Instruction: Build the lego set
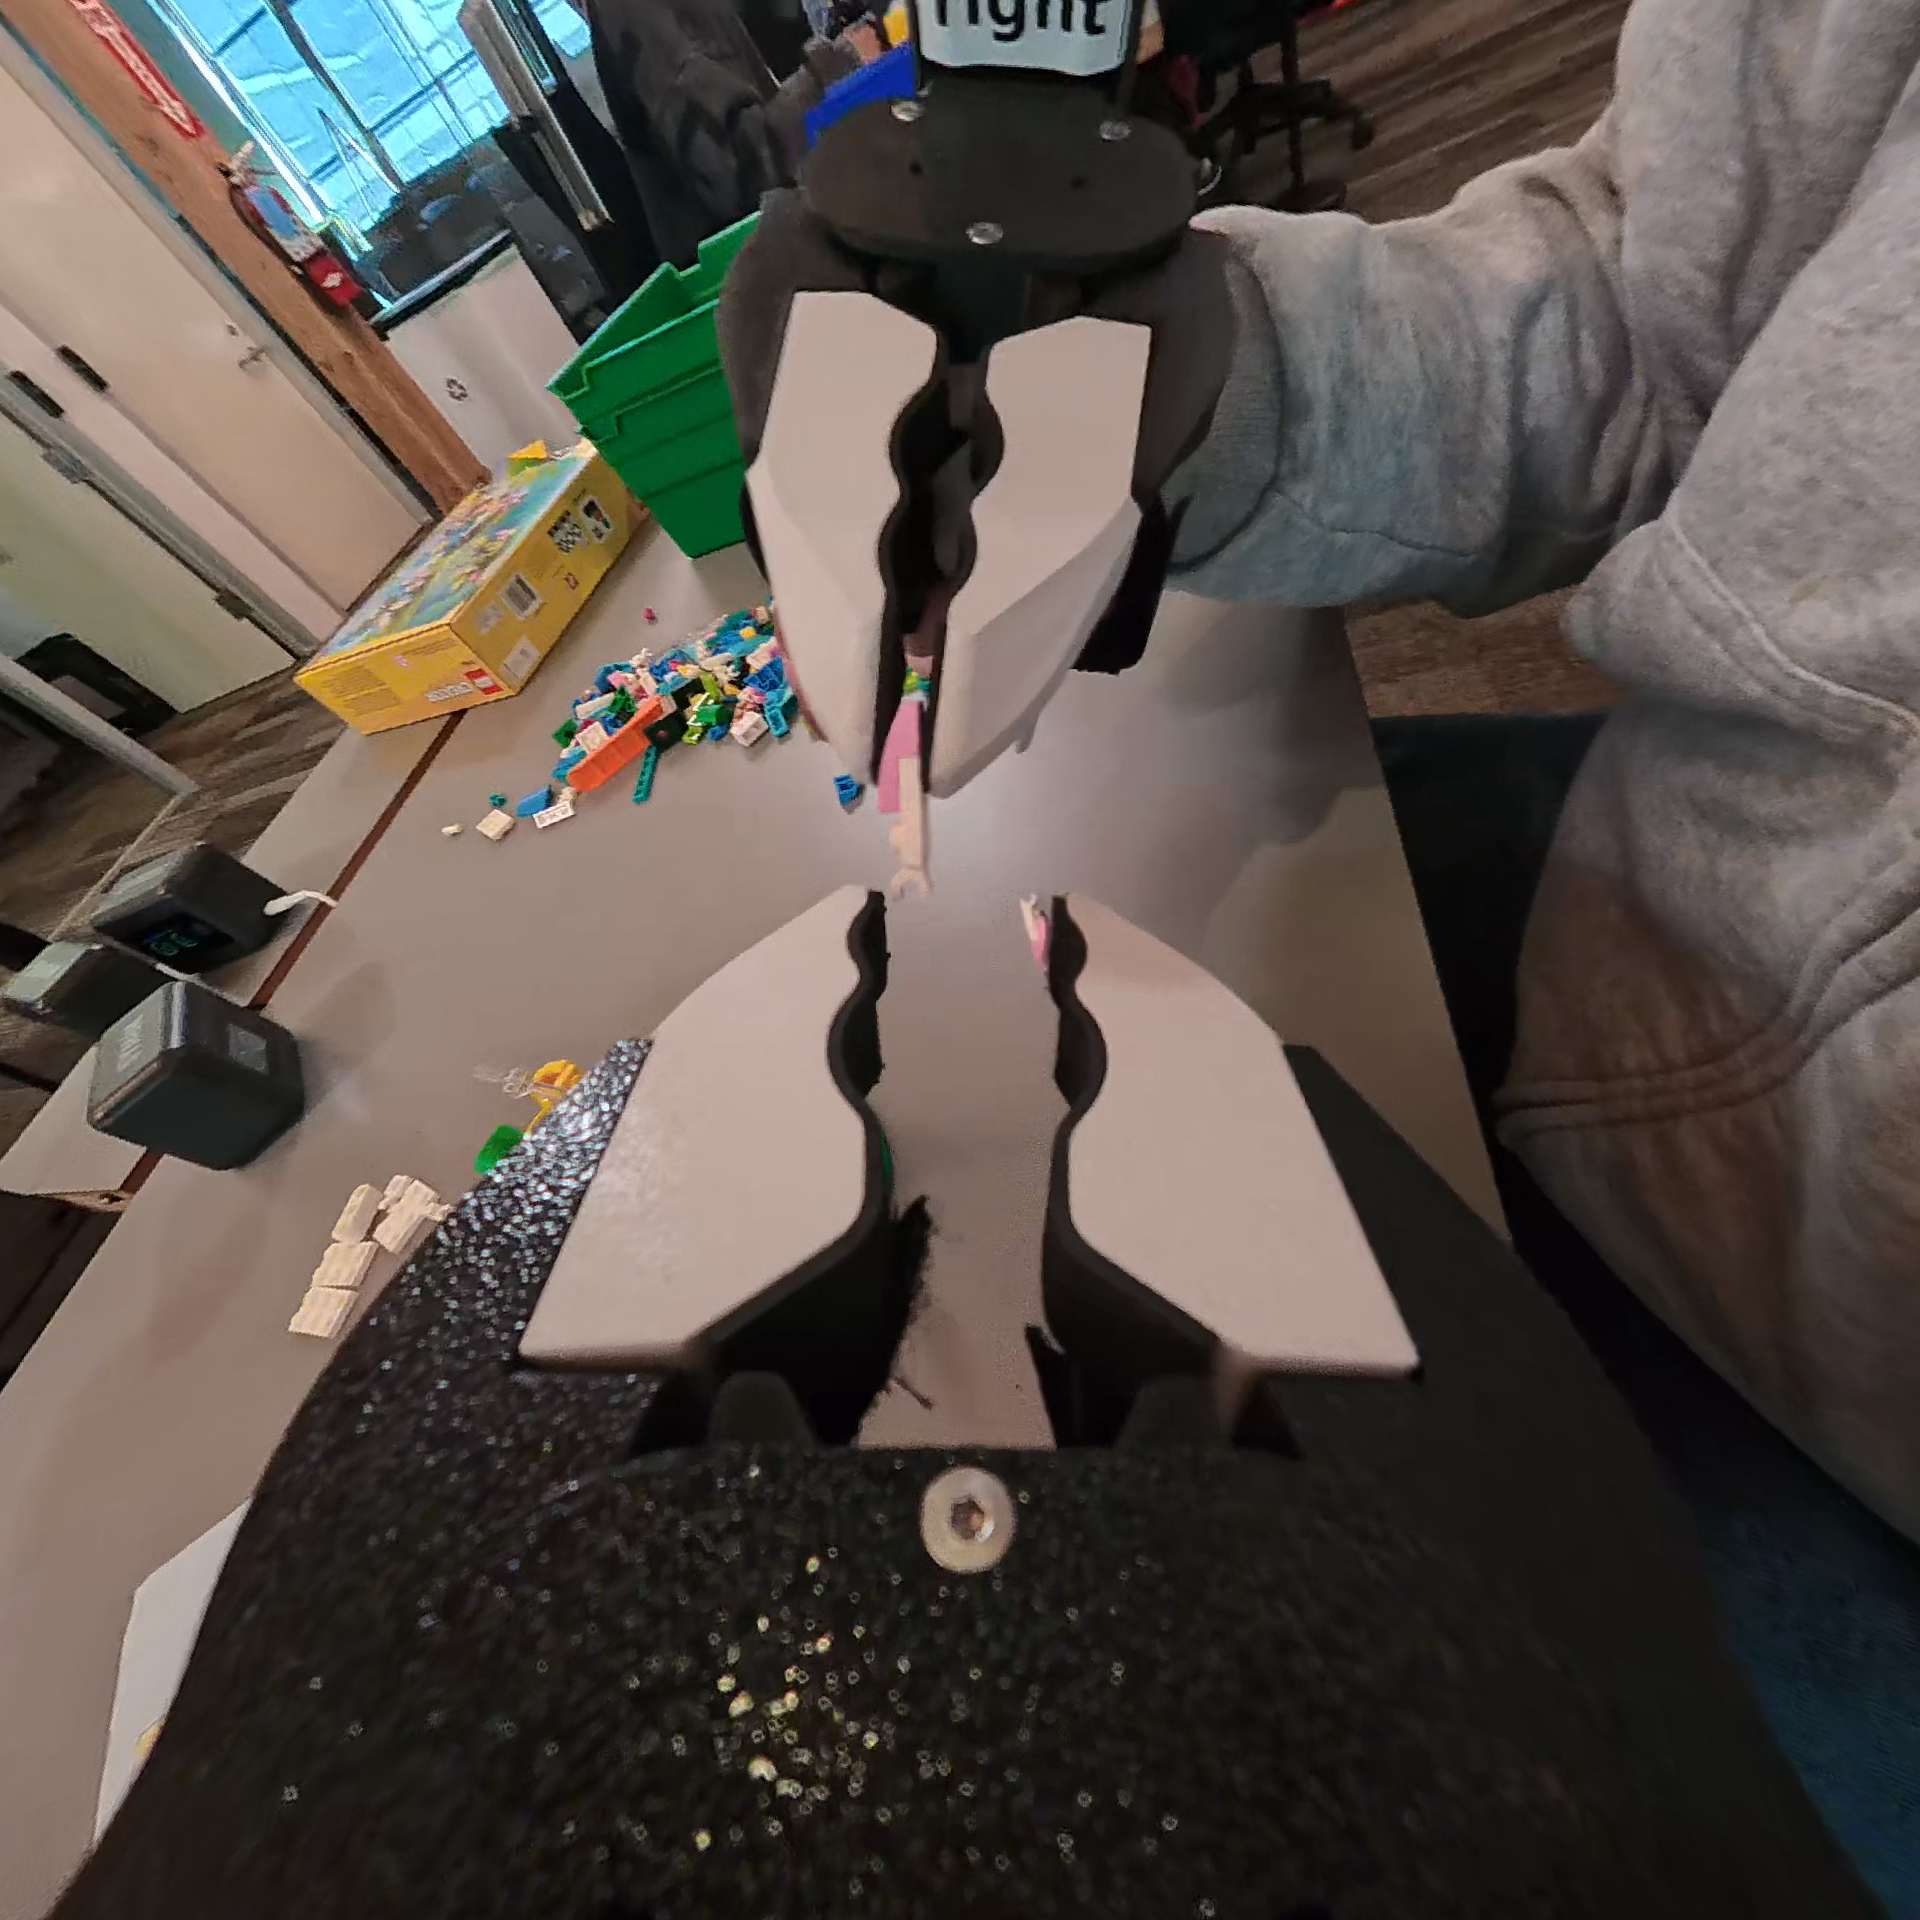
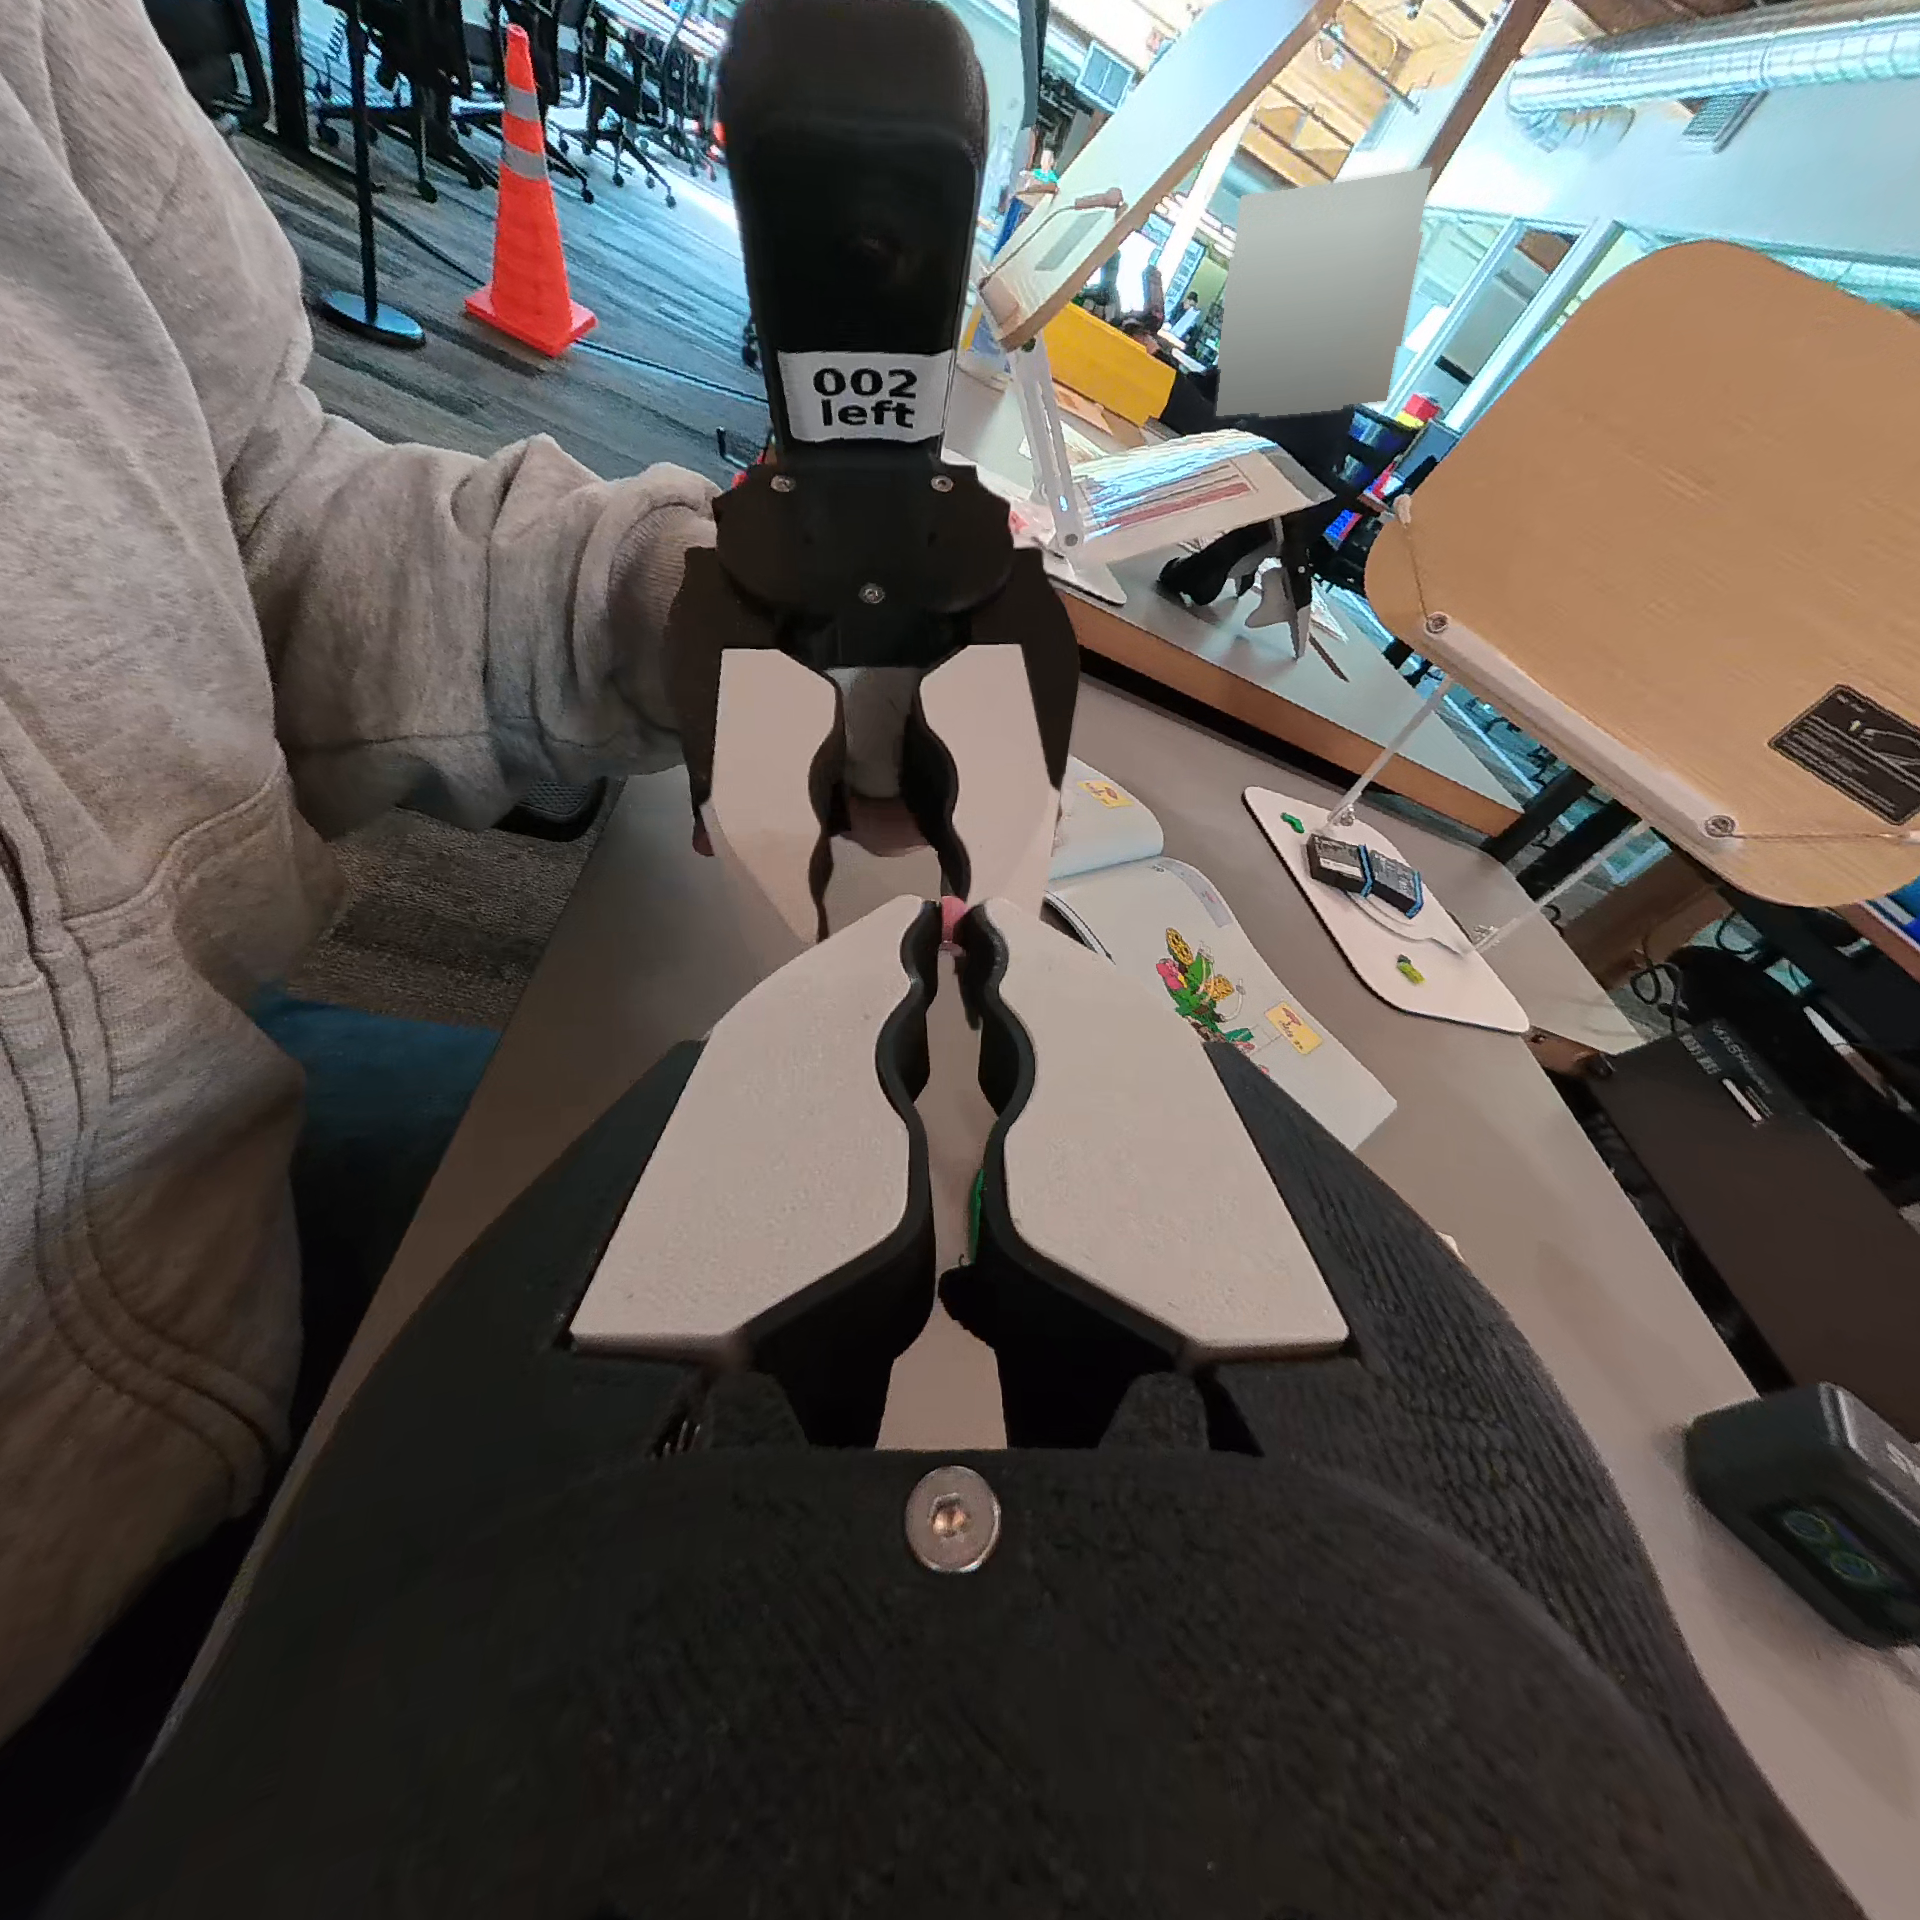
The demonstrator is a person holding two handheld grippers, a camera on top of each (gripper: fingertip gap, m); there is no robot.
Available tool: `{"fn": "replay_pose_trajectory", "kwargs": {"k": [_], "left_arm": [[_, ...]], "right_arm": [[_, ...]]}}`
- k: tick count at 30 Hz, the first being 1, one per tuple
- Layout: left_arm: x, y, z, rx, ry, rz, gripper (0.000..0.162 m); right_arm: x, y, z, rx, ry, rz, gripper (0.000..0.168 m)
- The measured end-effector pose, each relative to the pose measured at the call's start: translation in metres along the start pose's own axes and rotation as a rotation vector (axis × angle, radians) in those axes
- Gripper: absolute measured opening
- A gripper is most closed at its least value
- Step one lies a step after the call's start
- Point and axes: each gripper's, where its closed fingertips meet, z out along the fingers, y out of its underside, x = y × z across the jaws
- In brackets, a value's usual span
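In the left wrist view my right gripper [image 1: 906, 764] comes in from the top, pointing towards me. It is shut on a small pink and white lego piece [image 1: 902, 821] that sticks out below its tips. My left gripper [image 1: 966, 914] is open just under that piece, with a wide gap between its fingers. A tiny pink and white bit [image 1: 1035, 930] sits at the inner edge of its right fingertip. In the right wrist view my right gripper [image 2: 953, 916] pinches the pink piece [image 2: 950, 918], and the left gripper [image 2: 894, 883] faces it, open. Both are held above the grey table [image 1: 582, 935].
A pile of loose coloured bricks [image 1: 675, 707], a yellow lego box [image 1: 478, 592] and green bins [image 1: 665, 416] lie farther along the table. White bricks [image 1: 364, 1257] and black devices [image 1: 197, 1070] are at the left. An instruction booklet [image 2: 1226, 997] lies beyond my right gripper. A grey sleeve [image 1: 1558, 416] is close. My left and right fingertips are right by each other.
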Motion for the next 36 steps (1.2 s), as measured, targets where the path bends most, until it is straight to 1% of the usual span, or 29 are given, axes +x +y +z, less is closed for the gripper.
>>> {"fn": "replay_pose_trajectory", "kwargs": {"k": [1, 3, 4, 7, 9, 13, 18, 21, 26, 29, 33, 36], "left_arm": [[0.000, 0.000, 0.001, 0.000, -0.004, 0.001, 0.028], [-0.007, -0.003, 0.000, 0.020, -0.048, 0.005, 0.008], [-0.009, -0.003, 0.000, 0.027, -0.061, 0.012, 0.005], [-0.007, -0.006, -0.001, 0.040, -0.037, -0.007, 0.004], [-0.005, -0.003, -0.001, 0.020, -0.028, 0.008, 0.004], [-0.006, 0.007, 0.002, -0.068, -0.042, 0.044, 0.004], [-0.007, 0.012, 0.003, -0.120, -0.057, 0.088, 0.004], [-0.007, 0.012, 0.002, -0.124, -0.065, 0.101, 0.004], [-0.008, 0.010, 0.001, -0.112, -0.067, 0.096, 0.003], [-0.009, 0.008, 0.000, -0.092, -0.068, 0.079, 0.003], [-0.010, 0.008, -0.001, -0.095, -0.069, 0.081, 0.003], [-0.008, 0.008, 0.001, -0.097, -0.062, 0.086, 0.003]], "right_arm": [[0.000, 0.000, 0.000, 0.003, -0.003, 0.002, 0.004], [-0.001, -0.001, 0.000, 0.011, -0.014, 0.003, 0.004], [-0.002, -0.002, 0.000, 0.016, -0.017, 0.004, 0.004], [-0.003, -0.003, -0.001, 0.021, -0.027, 0.000, 0.004], [-0.004, -0.001, -0.002, -0.004, -0.038, -0.009, 0.004], [-0.004, 0.013, -0.002, -0.139, -0.045, -0.040, 0.004], [-0.005, 0.022, 0.000, -0.227, -0.037, -0.088, 0.006], [-0.003, 0.022, 0.000, -0.231, -0.017, -0.114, 0.009], [-0.003, 0.022, 0.000, -0.236, -0.021, -0.114, 0.009], [-0.003, 0.025, 0.000, -0.255, -0.029, -0.111, 0.012], [-0.005, 0.019, -0.001, -0.210, -0.035, -0.086, 0.010], [-0.005, 0.021, -0.001, -0.220, -0.028, -0.096, 0.010]]}}
